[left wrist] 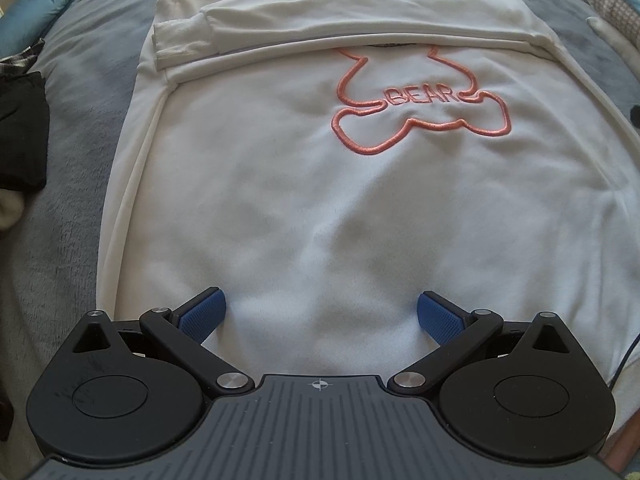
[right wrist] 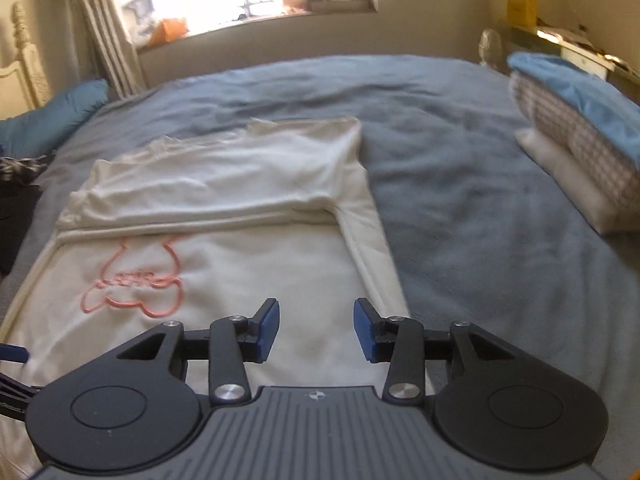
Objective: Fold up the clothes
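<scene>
A white sweatshirt (left wrist: 320, 200) with a coral outline design and the word BEAR (left wrist: 424, 98) lies flat on the bed, both sleeves folded across its far part. My left gripper (left wrist: 322, 314) stands wide open low over the near part of the garment, blue pads on the cloth or just above it, nothing between them. In the right wrist view the same sweatshirt (right wrist: 240, 248) spreads to the left, its design (right wrist: 136, 284) near the left edge. My right gripper (right wrist: 316, 330) hangs open above the garment's near right part, holding nothing.
A grey-blue blanket (right wrist: 460, 208) covers the bed. A stack of folded items (right wrist: 580, 140) sits at the right. Dark clothes (left wrist: 20, 132) lie at the left edge, with a blue pillow (right wrist: 48, 116) beyond. A window sill (right wrist: 260, 20) with clutter runs behind the bed.
</scene>
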